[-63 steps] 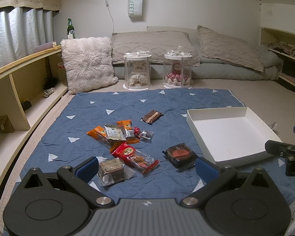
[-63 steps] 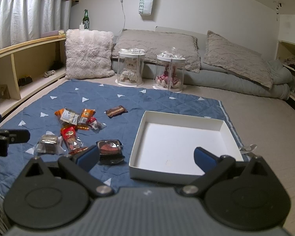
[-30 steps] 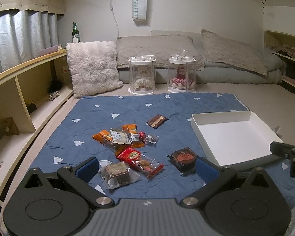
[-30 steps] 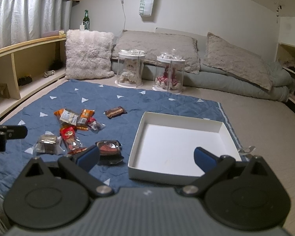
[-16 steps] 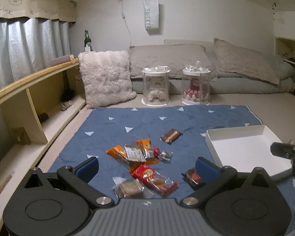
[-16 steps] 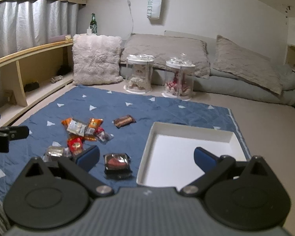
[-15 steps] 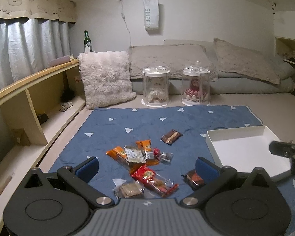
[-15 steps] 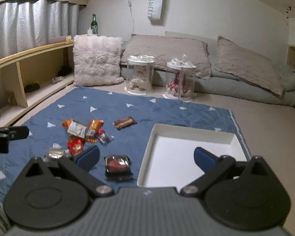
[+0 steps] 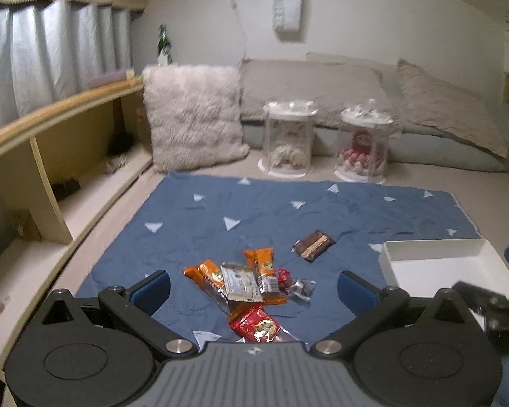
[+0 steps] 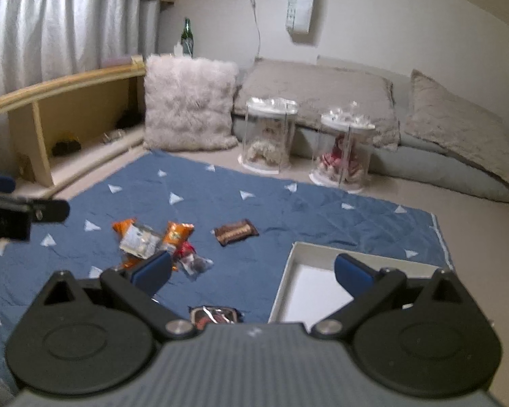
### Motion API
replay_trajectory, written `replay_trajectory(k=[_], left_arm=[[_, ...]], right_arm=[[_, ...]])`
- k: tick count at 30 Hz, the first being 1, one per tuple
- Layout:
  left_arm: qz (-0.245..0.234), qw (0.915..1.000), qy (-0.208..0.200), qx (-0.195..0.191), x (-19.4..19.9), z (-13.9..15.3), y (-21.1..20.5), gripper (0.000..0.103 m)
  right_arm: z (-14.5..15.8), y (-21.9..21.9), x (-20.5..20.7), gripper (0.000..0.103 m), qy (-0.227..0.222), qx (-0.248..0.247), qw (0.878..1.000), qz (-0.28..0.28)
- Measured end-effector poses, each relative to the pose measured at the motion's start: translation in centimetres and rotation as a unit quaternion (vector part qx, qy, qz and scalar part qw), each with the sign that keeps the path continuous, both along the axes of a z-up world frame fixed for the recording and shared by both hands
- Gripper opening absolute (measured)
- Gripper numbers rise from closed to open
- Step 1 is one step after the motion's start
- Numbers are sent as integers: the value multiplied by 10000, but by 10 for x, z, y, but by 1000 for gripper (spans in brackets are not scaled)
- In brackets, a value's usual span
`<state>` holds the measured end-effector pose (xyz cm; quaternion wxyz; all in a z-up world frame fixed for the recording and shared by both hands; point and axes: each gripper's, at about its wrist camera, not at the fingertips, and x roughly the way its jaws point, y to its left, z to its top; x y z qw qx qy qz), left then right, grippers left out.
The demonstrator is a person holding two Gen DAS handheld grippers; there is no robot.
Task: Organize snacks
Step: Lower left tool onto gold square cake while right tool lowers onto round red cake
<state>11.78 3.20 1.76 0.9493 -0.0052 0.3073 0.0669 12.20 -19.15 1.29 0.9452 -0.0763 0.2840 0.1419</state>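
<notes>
While scattered on the blue mat (image 9: 275, 210), snack packets (image 9: 241, 279) in a loose heap, a brown bar (image 9: 314, 246) just beyond, white box (image 9: 437, 266) to their right. Left gripper (image 9: 252, 286) spread wide, empty, above the heap. Right gripper (image 10: 252, 271) likewise spread, empty.

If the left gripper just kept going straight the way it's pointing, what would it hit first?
Probably the snack pile on the blue mat. The open left gripper points forward and down over it, with the red packet nearest. Depth is unclear, so it could meet the mat just past them.
</notes>
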Motion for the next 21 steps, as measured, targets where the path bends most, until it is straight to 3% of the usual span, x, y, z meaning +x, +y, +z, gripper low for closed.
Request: replay_trajectory(k=[12, 18, 21], left_arm=[[611, 9903, 1216, -277, 61, -53, 34, 103], [930, 9754, 1918, -562, 80, -85, 47, 103], [1012, 9691, 2185, -532, 88, -100, 49, 103]], right_arm=[[-37, 25, 54, 103, 739, -13, 9964, 410], [-78, 36, 82, 103, 1324, -391, 9890, 522], [-90, 35, 90, 103, 1762, -288, 9826, 516]])
